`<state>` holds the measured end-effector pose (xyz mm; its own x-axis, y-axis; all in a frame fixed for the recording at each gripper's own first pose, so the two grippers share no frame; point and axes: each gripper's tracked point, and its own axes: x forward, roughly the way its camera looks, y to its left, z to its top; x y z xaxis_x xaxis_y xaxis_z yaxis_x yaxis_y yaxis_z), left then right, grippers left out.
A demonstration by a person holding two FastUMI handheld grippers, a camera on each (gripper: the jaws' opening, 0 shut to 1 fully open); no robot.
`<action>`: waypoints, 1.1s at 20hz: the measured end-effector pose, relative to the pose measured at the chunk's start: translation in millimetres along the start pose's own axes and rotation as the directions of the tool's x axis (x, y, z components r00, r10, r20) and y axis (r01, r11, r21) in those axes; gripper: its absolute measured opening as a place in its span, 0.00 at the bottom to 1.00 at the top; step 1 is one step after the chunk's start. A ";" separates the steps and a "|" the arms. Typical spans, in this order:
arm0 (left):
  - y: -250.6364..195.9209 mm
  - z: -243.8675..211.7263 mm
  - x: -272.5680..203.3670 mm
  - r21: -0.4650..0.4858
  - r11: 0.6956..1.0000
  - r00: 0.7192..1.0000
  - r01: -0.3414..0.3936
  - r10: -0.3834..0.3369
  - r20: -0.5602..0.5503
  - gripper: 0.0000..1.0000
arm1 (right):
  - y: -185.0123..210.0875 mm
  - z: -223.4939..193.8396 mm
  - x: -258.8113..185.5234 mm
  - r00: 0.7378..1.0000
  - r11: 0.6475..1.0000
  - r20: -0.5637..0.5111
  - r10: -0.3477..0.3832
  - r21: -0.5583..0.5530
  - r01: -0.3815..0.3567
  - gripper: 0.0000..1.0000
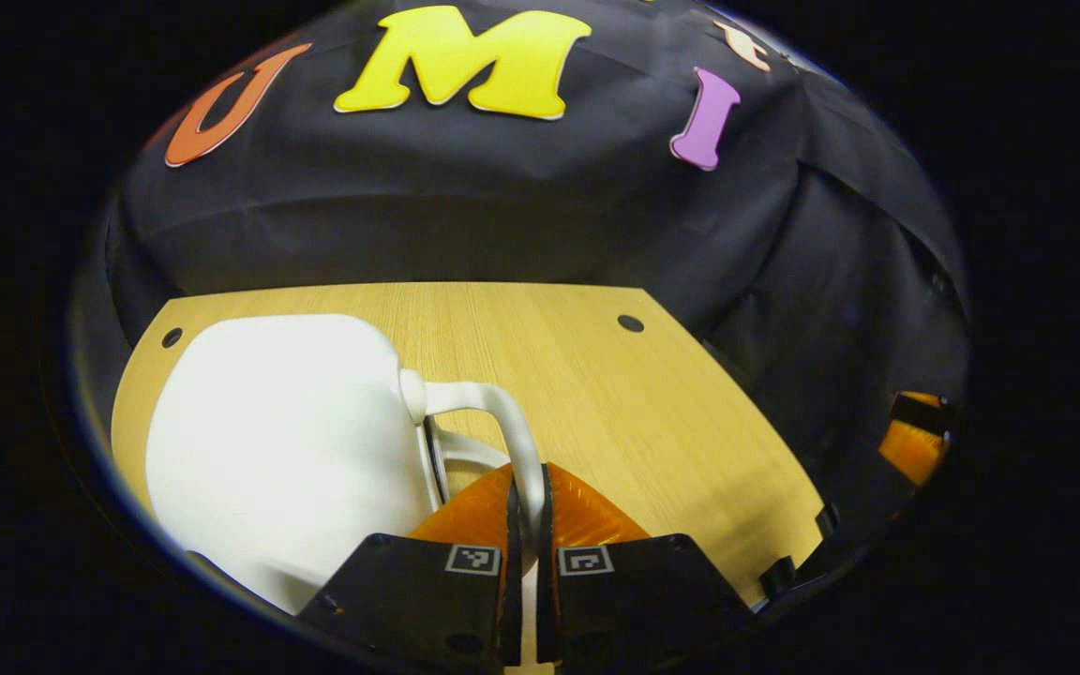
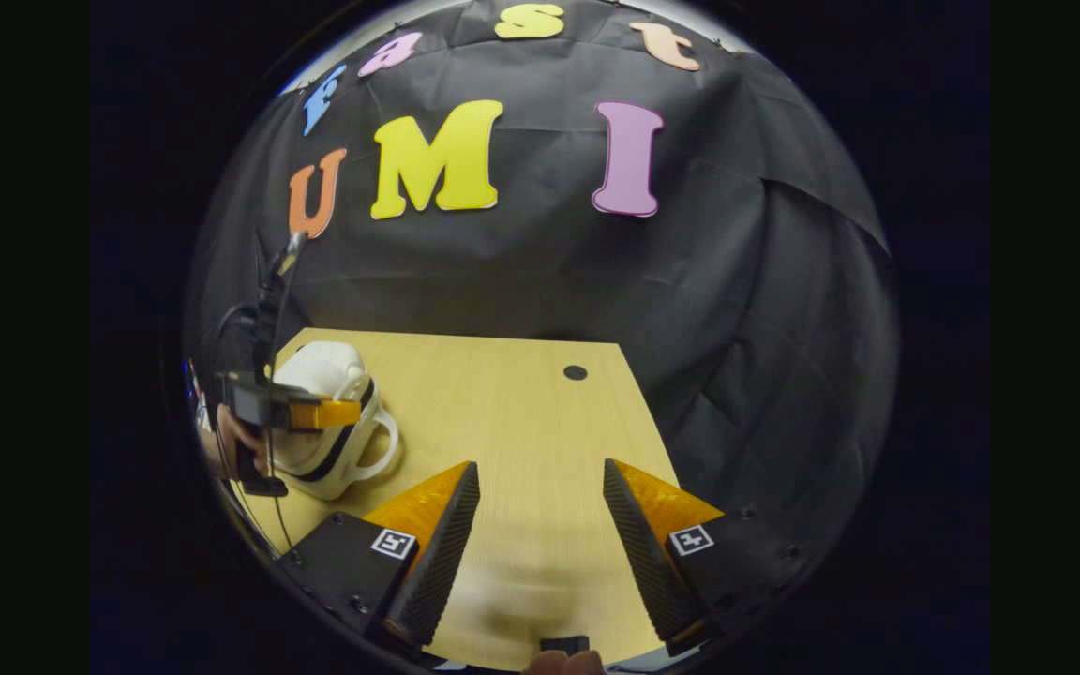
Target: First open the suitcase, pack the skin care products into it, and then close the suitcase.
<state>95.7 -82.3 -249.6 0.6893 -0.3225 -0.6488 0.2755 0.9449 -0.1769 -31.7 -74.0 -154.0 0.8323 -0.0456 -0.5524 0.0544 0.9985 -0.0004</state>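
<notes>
The left gripper is clenched on the white handle at lower centre, presumably to steady or lift the small white suitcase at lower left. The right gripper is held released over the bare wooden table; the suitcase is seen at far left, apparently closed.

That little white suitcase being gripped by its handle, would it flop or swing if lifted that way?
The white suitcase looks like a smooth moulded shell, so probably stiff, not floppy. The left hand-held gripper pinches only the thin loop handle, so the case may swing or tilt. Its glossy rounded body would likely slide easily on the wooden table.
</notes>
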 end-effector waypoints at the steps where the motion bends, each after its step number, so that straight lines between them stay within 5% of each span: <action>1: -0.1 -7.0 4.5 0.019 1.000 1.000 -0.021 0.022 -0.018 0.09 | -0.7 -2.2 2.2 1.000 1.000 -0.003 0.004 0.005 -0.004 0.80; 6: -8.1 -14.2 16.3 0.044 0.997 0.998 -0.058 0.059 -0.026 0.17 | -2.2 -5.7 5.4 1.000 1.000 -0.010 0.025 0.008 -0.025 0.79; 8: -20.4 -14.6 8.1 -0.030 0.999 0.999 -0.015 0.014 -0.038 0.31 | -3.1 -3.0 7.5 0.999 0.999 -0.006 0.033 0.011 -0.033 0.79; 10: -22.0 -4.0 -2.9 -0.051 0.998 1.000 -0.026 0.025 -0.016 0.58 | -1.0 3.3 10.6 0.999 0.999 0.002 0.042 0.017 -0.042 0.79; 11: -23.4 5.9 -12.7 -0.044 0.998 0.999 -0.043 0.043 0.011 0.54 | 3.0 7.7 13.6 0.999 0.998 0.006 0.052 0.018 -0.052 0.79; 13: -21.4 38.2 -36.3 -0.031 0.997 0.991 -0.075 0.078 0.112 1.00 | 18.0 20.6 19.2 0.996 0.996 0.010 0.087 0.001 -0.087 0.80; 14: -22.3 57.1 -52.4 -0.017 0.996 0.982 -0.086 0.087 0.170 1.00 | 27.6 32.6 20.4 0.994 0.994 0.029 0.105 -0.013 -0.104 0.80; 17: -14.8 118.5 -102.2 0.005 0.988 0.923 -0.154 0.142 0.359 1.00 | 58.5 80.6 17.1 0.980 0.988 0.130 0.150 -0.052 -0.145 0.80; 22: 13.8 197.7 -190.2 -0.067 0.960 0.773 -0.273 0.261 0.578 0.99 | 107.9 164.7 10.3 0.931 0.983 0.316 0.182 -0.055 -0.174 0.80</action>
<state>100.9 -19.2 17.7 0.9921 -0.0361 -0.1198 0.0312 0.9986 -0.0425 73.6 28.4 -22.5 0.9592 0.1299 -0.2511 -0.1213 0.9914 0.0495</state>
